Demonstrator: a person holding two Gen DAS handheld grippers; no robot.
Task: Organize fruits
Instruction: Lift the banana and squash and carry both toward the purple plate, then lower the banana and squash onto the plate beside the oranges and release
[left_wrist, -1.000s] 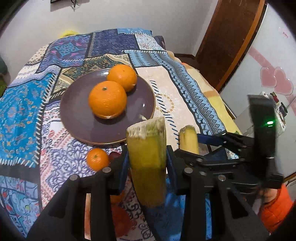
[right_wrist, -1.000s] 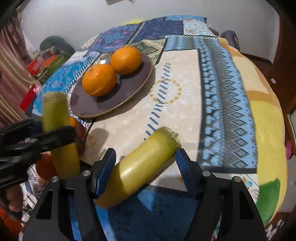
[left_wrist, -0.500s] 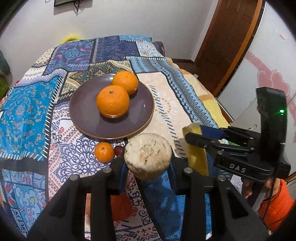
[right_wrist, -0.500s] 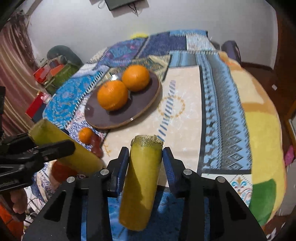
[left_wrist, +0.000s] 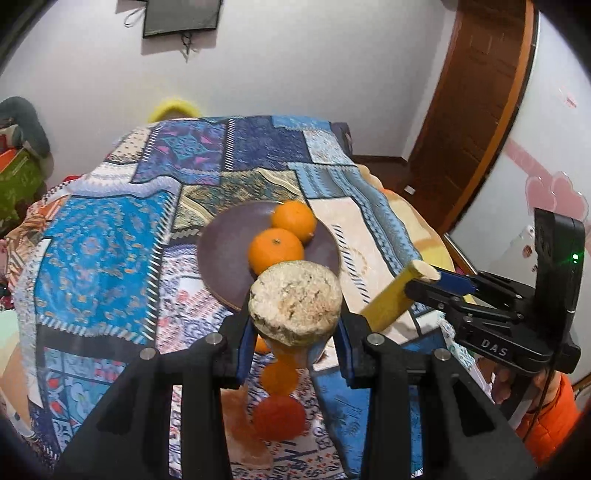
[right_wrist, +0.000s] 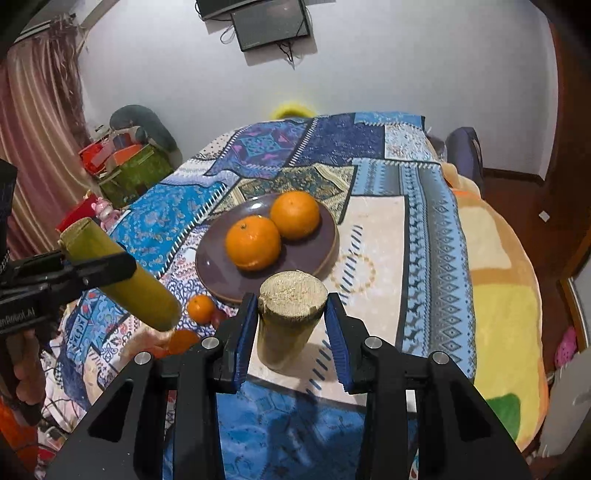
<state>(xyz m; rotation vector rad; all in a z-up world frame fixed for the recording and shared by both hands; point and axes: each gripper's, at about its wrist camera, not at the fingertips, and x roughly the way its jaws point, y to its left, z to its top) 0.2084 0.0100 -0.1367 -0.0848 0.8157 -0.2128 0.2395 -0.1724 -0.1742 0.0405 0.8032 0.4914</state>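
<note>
Starting at the left, we are holding the left gripper (left_wrist: 294, 349) clamped on a yellow-green sugarcane piece (left_wrist: 294, 302), its pale fibrous cut end facing the camera and its blue pads (left_wrist: 244, 345) pressing both sides. From the right wrist view that left piece (right_wrist: 122, 277) is hanging tilted above the patchwork cloth (right_wrist: 159, 218), near a small orange (right_wrist: 200, 308) lying on the cloth just beside the plate. Toward the middle, two large oranges (right_wrist: 253, 242) are sitting side by side, touching, on the dark purple plate (right_wrist: 218, 273). Further right, we are gripping a second sugarcane piece (right_wrist: 290, 317) upright in the right gripper (right_wrist: 291, 341), jaws closed on its sides, above the cream panel of the cloth.
</note>
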